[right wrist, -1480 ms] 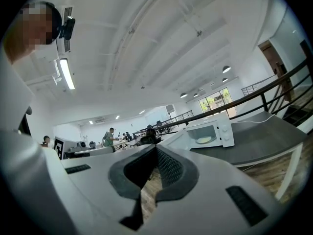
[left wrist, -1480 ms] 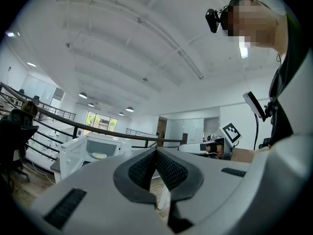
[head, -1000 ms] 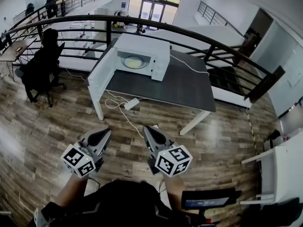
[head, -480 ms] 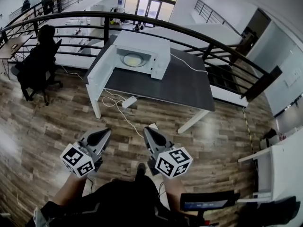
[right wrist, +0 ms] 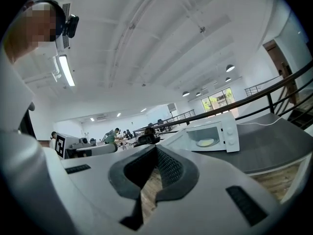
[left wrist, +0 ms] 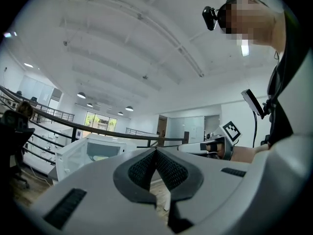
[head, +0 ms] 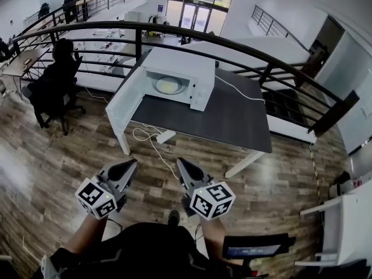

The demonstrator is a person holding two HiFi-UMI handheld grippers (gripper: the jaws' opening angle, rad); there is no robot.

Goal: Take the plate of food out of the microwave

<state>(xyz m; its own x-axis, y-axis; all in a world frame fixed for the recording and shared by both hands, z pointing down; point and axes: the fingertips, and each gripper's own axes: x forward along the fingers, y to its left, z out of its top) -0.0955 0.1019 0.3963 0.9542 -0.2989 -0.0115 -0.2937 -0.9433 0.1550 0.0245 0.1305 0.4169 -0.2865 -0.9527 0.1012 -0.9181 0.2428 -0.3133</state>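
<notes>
A white microwave (head: 177, 74) stands on a dark grey table (head: 232, 118), its door (head: 124, 100) swung open to the left. Inside lies a plate of yellowish food (head: 167, 86). The right gripper view also shows the microwave (right wrist: 215, 133) and plate (right wrist: 206, 142); the left gripper view shows the microwave (left wrist: 90, 153). My left gripper (head: 132, 163) and right gripper (head: 180, 161) hang side by side over the wooden floor, well short of the table. Both are shut with nothing between the tips, seen in the left gripper (left wrist: 156, 150) and right gripper (right wrist: 156, 147) views.
A black curved railing (head: 232, 42) runs behind the table. A person sits on a dark chair (head: 55, 77) at the left. A white power strip with its cable (head: 164, 136) lies on the floor under the table's front edge. A white shelf (head: 343, 214) stands at the right.
The table and microwave have come slightly nearer and shifted right in the head view. Both grippers stay shut and keep their places side by side.
</notes>
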